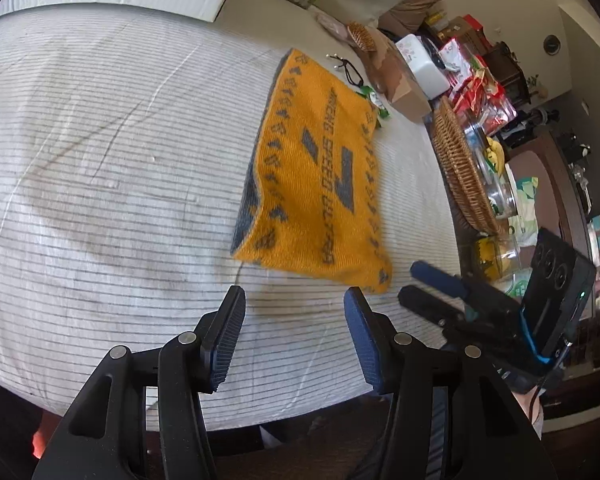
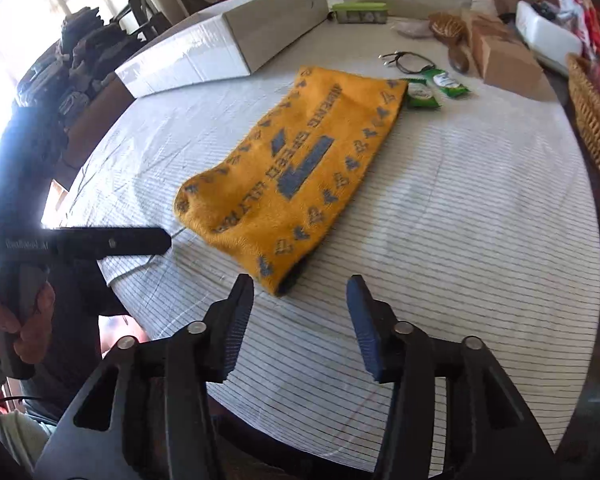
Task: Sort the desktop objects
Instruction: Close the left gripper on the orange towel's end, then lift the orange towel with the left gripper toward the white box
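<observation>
A folded orange towel point(image 1: 316, 184) with grey lettering lies on the striped tablecloth point(image 1: 100, 160); it also shows in the right wrist view point(image 2: 292, 168). My left gripper point(image 1: 294, 300) is open and empty, just short of the towel's near edge. My right gripper point(image 2: 300, 288) is open and empty, just before the towel's near corner; it also appears in the left wrist view point(image 1: 410, 282). The left gripper shows from the side in the right wrist view point(image 2: 156, 240). Beyond the towel lie green snack packets point(image 2: 436, 88), a black hair tie point(image 2: 408, 60) and a wooden hairbrush point(image 2: 452, 36).
A white cardboard box point(image 2: 220, 48) lies at the far left of the table. A wicker basket point(image 1: 460, 168) stands at the right edge, with snack bags and glass bowls behind it. A brown carton point(image 2: 504, 60) and a green-lidded case point(image 2: 360, 12) stand at the back.
</observation>
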